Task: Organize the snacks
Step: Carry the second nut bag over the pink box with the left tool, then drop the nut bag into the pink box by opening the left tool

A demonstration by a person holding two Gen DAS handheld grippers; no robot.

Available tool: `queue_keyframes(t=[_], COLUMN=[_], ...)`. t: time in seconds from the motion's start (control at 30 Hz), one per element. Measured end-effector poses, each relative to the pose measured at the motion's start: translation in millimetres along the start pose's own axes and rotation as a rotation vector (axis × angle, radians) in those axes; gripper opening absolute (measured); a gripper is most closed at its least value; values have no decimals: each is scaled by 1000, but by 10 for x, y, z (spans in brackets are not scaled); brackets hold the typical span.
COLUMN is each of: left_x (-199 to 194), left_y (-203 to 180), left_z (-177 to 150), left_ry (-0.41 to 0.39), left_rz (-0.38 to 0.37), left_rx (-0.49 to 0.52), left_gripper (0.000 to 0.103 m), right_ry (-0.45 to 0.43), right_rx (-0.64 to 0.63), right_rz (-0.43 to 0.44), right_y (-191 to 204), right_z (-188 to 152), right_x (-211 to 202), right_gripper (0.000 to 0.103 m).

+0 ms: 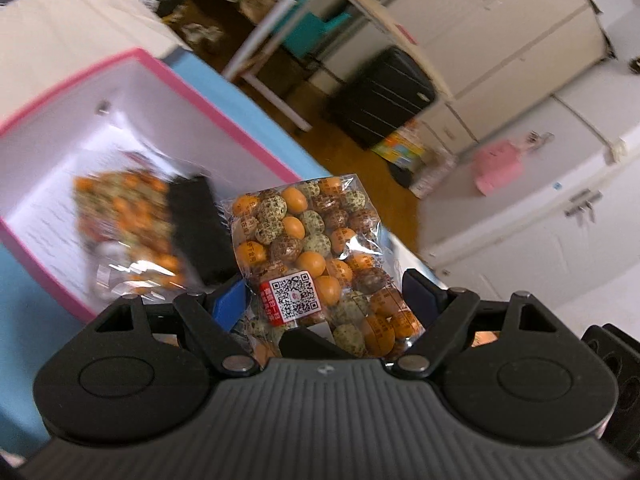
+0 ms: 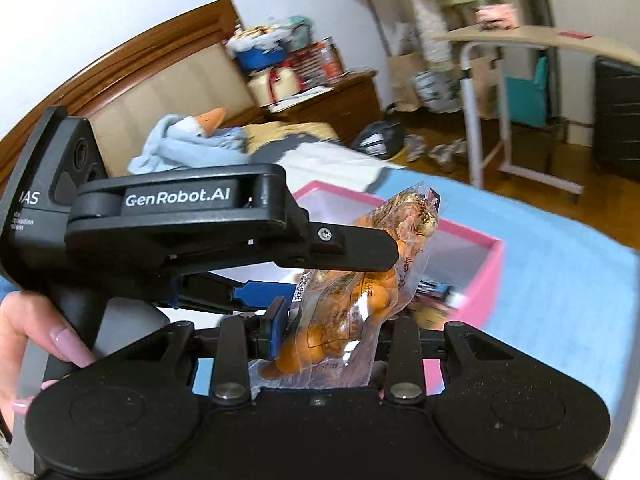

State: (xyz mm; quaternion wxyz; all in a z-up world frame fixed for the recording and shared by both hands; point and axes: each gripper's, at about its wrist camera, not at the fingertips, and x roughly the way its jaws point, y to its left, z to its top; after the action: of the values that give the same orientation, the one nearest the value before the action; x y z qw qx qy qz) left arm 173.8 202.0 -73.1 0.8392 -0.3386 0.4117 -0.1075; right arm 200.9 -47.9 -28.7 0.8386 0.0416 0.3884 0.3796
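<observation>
My left gripper is shut on a clear bag of orange and speckled coated nuts, held upright above the blue surface beside a pink-rimmed white box. Inside the box lie another blurred nut bag and a dark packet. In the right wrist view the left gripper's body crosses the frame, with the nut bag between my right gripper's blue pads; my right gripper appears shut on the same bag. The pink box lies behind.
The box sits on a blue cover on a bed. A black suitcase, a white-legged side table, white cabinets and a wooden headboard with bedding surround the spot.
</observation>
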Motion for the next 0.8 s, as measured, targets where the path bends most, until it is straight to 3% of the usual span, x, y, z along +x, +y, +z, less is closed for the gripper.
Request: queue_keyframes(t=[0.27,0.43,0.57,0.67,0.8], left_x=[41,27,39,119,134], left_y=[530,606,657,695,597], left_z=[218,256,292,274,251], left_ry=[-28,-65,-65,-31,-22], left_rz=[93,177,226,259,298], left_rx=[-96,-106,-122,-139,-92], left_gripper=[82,83,84,85,84], right_ry=[52,60,93,145,117], right_rx=[-10,-8,3,-18,-99], right_rz=[97,171,174,131,-2], right_y=[3,-29,-6,51,120], right_z=[59,123,157,142,164], right_x=[590,808,936,963,815], right_gripper=[40,40,41,48,79])
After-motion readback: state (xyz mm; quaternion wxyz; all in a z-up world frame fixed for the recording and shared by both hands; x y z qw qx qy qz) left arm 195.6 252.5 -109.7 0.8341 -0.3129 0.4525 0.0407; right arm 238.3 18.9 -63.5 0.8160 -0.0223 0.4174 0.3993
